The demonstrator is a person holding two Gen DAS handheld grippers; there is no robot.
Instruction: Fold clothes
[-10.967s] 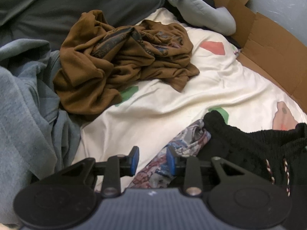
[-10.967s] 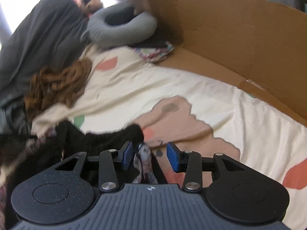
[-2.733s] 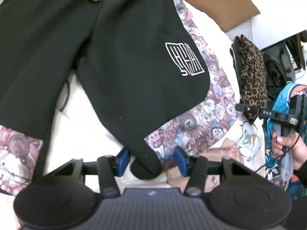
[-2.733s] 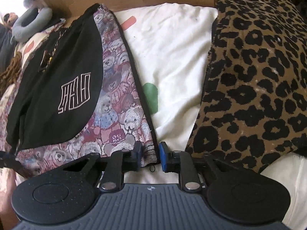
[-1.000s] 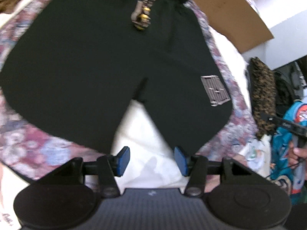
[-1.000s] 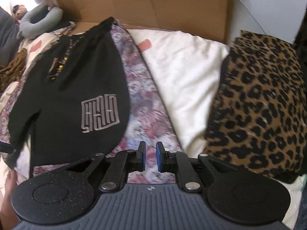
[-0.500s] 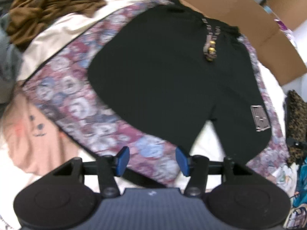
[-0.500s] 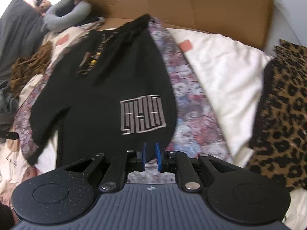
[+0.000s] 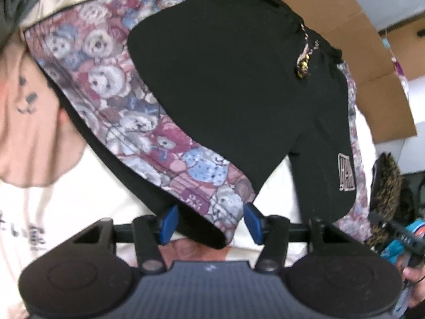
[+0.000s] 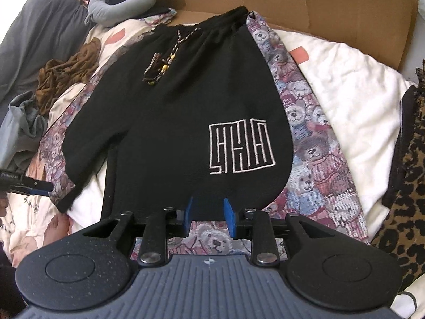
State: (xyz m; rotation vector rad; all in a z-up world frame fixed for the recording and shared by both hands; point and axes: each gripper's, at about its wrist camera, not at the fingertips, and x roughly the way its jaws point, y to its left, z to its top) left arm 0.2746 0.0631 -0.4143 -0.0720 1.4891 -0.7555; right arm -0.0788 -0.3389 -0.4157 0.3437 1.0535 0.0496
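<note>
Black shorts [image 10: 172,122] with teddy-bear side panels, a white logo [image 10: 240,146] and a beaded drawstring [image 10: 162,66] lie spread flat on the cream bedsheet [image 10: 345,85], waistband at the far end. My left gripper [image 9: 209,223] is open, its blue fingers either side of the hem corner of the left leg [image 9: 209,204]. In the right wrist view the left gripper [image 10: 34,186] shows at that leg's edge. My right gripper [image 10: 208,216] is open at the hem of the right leg, with black cloth between its fingers, unclamped.
A leopard-print garment [image 10: 403,186] lies at the right. Cardboard [image 10: 305,2] walls the far side. A crumpled brown garment [image 10: 66,74], a grey-blue garment [image 10: 24,117], a dark pillow [image 10: 34,26] and a grey neck pillow [image 10: 119,0] sit at the far left.
My right gripper was shut half a second ago and is now open at the right leg's hem. My left gripper has swung to the left leg's hem corner, staying open.
</note>
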